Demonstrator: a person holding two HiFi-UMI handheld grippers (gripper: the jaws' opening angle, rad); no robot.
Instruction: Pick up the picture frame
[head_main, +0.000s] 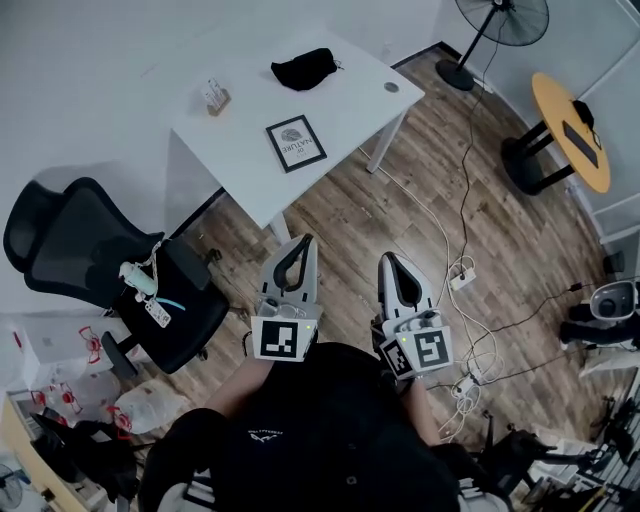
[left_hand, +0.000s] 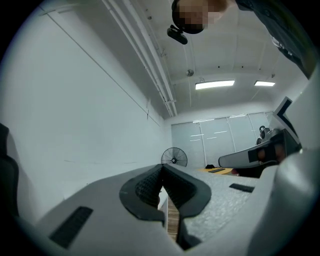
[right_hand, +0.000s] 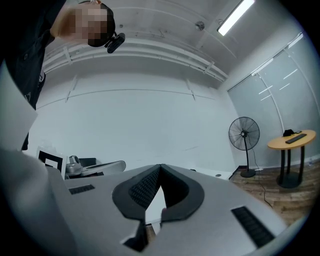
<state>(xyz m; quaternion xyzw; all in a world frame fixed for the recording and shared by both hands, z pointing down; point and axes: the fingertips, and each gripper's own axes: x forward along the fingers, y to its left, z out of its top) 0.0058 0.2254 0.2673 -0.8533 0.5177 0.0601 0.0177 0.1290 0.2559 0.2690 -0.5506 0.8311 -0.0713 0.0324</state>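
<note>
The picture frame (head_main: 295, 142), black-edged with a white mat and a grey print, lies flat near the front edge of the white table (head_main: 240, 160). My left gripper (head_main: 303, 241) and right gripper (head_main: 385, 259) are held side by side over the wooden floor, short of the table and well apart from the frame. Both point toward the table. In the left gripper view the jaws (left_hand: 161, 168) meet at the tips with nothing between them. The right gripper view shows the same: jaws (right_hand: 160, 166) shut and empty. The frame is not visible in either gripper view.
A black cloth (head_main: 304, 68) and a small object (head_main: 214, 97) lie on the table's far part. A black office chair (head_main: 100, 265) stands at the left. White cables (head_main: 462, 275) run across the floor at the right. A fan (head_main: 498, 25) and a round yellow table (head_main: 570, 130) stand beyond.
</note>
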